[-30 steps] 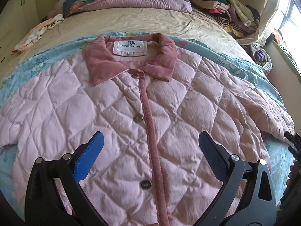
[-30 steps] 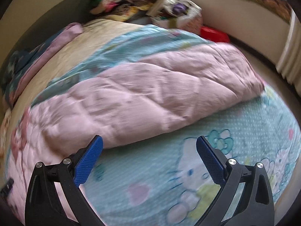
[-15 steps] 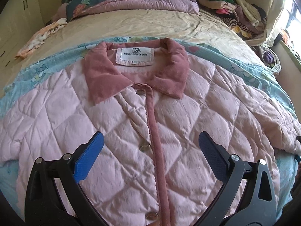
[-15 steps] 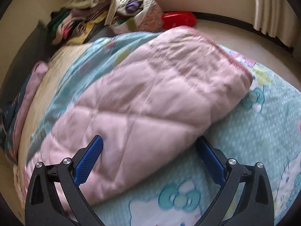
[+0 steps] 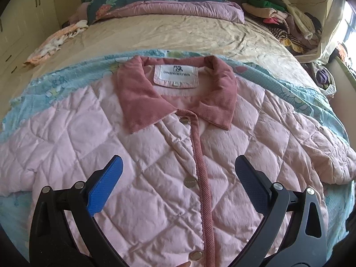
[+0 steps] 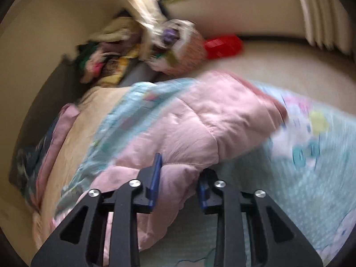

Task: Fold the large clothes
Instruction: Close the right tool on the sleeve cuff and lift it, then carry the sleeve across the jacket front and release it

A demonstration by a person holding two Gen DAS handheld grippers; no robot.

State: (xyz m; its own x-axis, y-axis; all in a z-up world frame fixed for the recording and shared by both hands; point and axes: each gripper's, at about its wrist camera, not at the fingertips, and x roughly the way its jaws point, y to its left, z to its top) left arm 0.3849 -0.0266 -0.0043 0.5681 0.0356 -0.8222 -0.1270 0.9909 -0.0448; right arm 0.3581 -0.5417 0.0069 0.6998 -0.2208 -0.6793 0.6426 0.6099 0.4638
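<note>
bed [image 5: 155, 33] under blue cartoon blanket [image 5: 300, 98] | pink quilted jacket [image 5: 138, 155] flat, front up, collar toward far edge, sleeve toward right edge | left gripper [image 5: 175, 173] above jacket's button strip, jaws wide, nothing between | right gripper [image 6: 178, 184] jaws closing, pressing on a fold of sleeve [image 6: 213, 129] | view blurred

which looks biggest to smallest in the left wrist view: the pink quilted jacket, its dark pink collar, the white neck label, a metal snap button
1. pink quilted jacket
2. dark pink collar
3. white neck label
4. metal snap button

All belong to one garment, so camera nearness hardly affects this order.
</note>
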